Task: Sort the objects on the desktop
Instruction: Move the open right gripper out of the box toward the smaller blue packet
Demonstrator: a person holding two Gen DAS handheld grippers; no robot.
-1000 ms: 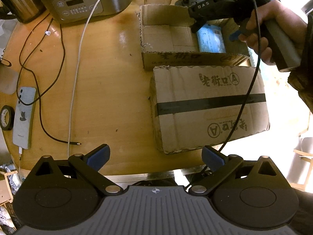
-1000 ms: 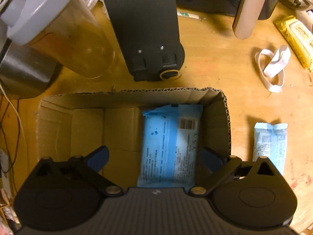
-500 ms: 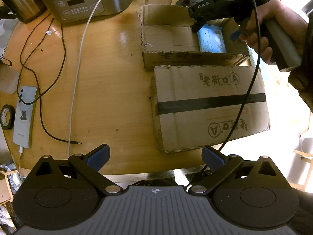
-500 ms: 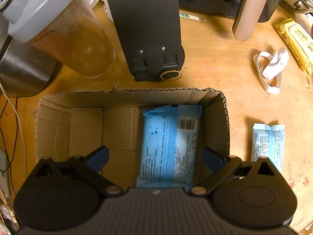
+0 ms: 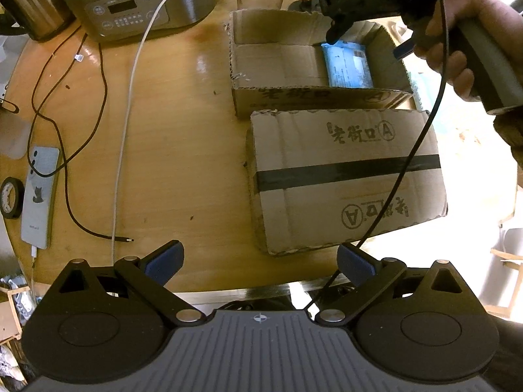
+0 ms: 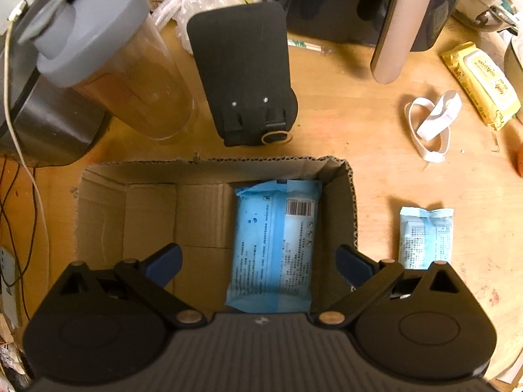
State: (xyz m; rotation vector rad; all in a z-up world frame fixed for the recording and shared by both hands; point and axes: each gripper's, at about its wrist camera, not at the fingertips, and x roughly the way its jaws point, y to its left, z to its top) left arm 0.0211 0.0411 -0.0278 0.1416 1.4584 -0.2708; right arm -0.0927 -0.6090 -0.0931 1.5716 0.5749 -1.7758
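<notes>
An open cardboard box [image 6: 104,209] sits on the wooden table, also in the left wrist view [image 5: 278,62]. A blue tissue pack [image 6: 274,245] lies flat in its right half, also in the left wrist view [image 5: 348,65]. My right gripper [image 6: 258,261] is open and empty, above the box's near side. In the left wrist view it hangs over the box in a hand [image 5: 366,32]. A smaller blue pack [image 6: 426,236] lies on the table right of the box. My left gripper [image 5: 260,258] is open and empty at the table's front edge.
A closed taped carton [image 5: 346,176] lies in front of the open box. Cables [image 5: 124,124], a phone [image 5: 39,196] and a cooker [image 5: 130,0] sit at left. A shaker bottle [image 6: 111,65], black stand [image 6: 248,75], white strap [image 6: 431,127] and yellow wipes [image 6: 480,85] lie beyond the box.
My right gripper has risen and drawn back slightly from the box, still open. The blue pack stays in the box. My left gripper has not moved.
</notes>
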